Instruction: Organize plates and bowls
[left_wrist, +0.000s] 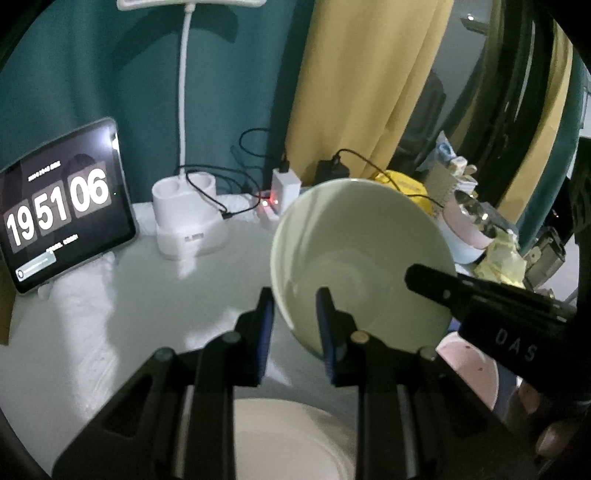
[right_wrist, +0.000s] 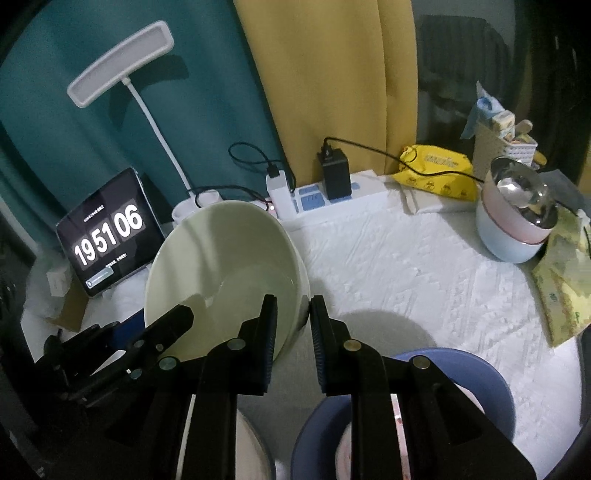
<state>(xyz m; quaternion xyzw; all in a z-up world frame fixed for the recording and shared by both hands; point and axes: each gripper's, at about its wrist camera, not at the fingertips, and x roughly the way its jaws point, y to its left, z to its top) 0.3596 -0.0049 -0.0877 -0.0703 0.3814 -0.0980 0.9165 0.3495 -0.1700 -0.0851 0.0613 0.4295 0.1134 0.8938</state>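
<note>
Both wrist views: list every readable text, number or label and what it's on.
"19 51 06": flip-clock digits on the dark tablet screen propped against the teal wall.
"DAS": letters on the black body of the right tongs, seen from the left wrist.
Small white lines above and below the tablet's digits: too blurred to read.
Print on the yellow plastic packet: too blurred to read.
Print on the pale yellow-green paper at the right edge: unreadable.

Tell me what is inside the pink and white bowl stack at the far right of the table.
A shiny metal bowl sits nested in the top of the pink and white bowl stack, its reflective inside showing. Whatever lies under the metal bowl, inside the stack, is covered and cannot be seen.
</note>
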